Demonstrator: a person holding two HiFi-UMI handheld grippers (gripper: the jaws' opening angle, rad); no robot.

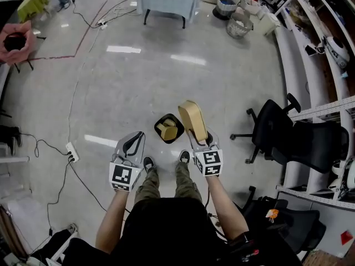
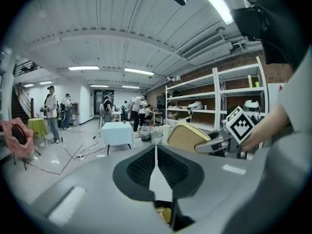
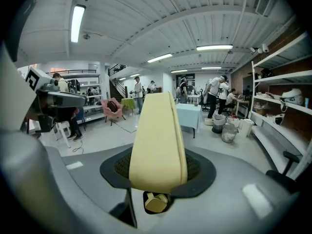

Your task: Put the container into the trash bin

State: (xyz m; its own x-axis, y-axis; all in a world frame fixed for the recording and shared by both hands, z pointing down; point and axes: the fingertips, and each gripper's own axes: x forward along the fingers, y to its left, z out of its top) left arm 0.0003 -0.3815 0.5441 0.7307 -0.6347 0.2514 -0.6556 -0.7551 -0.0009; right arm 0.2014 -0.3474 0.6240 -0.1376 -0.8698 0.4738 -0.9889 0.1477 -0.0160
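My right gripper (image 1: 198, 140) gripped the container (image 1: 192, 119) beside the trash bin (image 1: 157, 128); it needed centring over the opening before release; left gripper (image 1: 132, 144) closed, empty

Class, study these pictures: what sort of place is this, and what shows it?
Probably a lab or workshop: shelving racks along the wall, office chairs, and cables trailing over a polished floor.

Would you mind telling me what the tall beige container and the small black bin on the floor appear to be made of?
The tall beige container is probably moulded pulp or foam: its surface is matte and uniform, with soft rounded edges and no gloss. The small black bin is likely plastic, judging by its thin, smooth, dark rim, but it is too small to be sure.
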